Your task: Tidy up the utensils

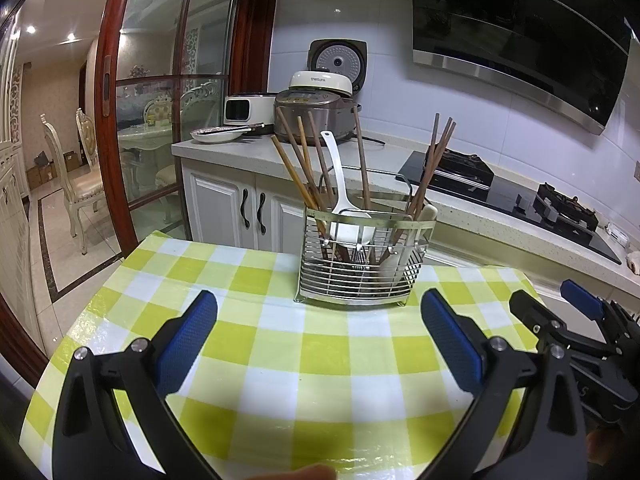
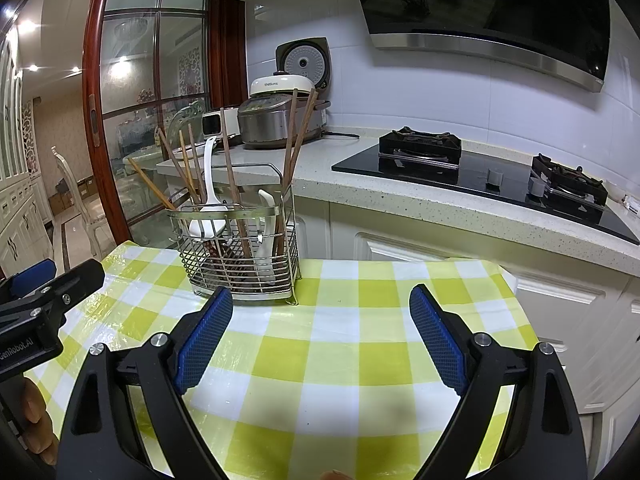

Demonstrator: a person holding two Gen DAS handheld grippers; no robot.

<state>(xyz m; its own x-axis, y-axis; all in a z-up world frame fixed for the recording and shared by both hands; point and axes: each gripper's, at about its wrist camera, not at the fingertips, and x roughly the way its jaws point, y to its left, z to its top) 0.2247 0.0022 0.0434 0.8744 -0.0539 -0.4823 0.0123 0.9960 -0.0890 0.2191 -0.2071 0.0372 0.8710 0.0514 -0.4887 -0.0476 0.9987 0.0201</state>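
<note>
Both grippers, left (image 1: 320, 316) and right (image 2: 322, 312), hover spread wide and empty over a checked tablecloth (image 1: 280, 360). A wire basket (image 1: 362, 260) at the table's far edge holds upright chopsticks (image 1: 304, 164) and a white spoon (image 1: 340, 200).

Black plastic gripper frames, left gripper (image 1: 320, 320) and right gripper (image 2: 321, 320) alike. Blue cross-hatched pads (image 2: 206, 336) on the fingers, silver screw heads (image 2: 158, 339) at the pivots. White "GenRobot.AI" lettering (image 2: 16, 350) on one side.
</note>
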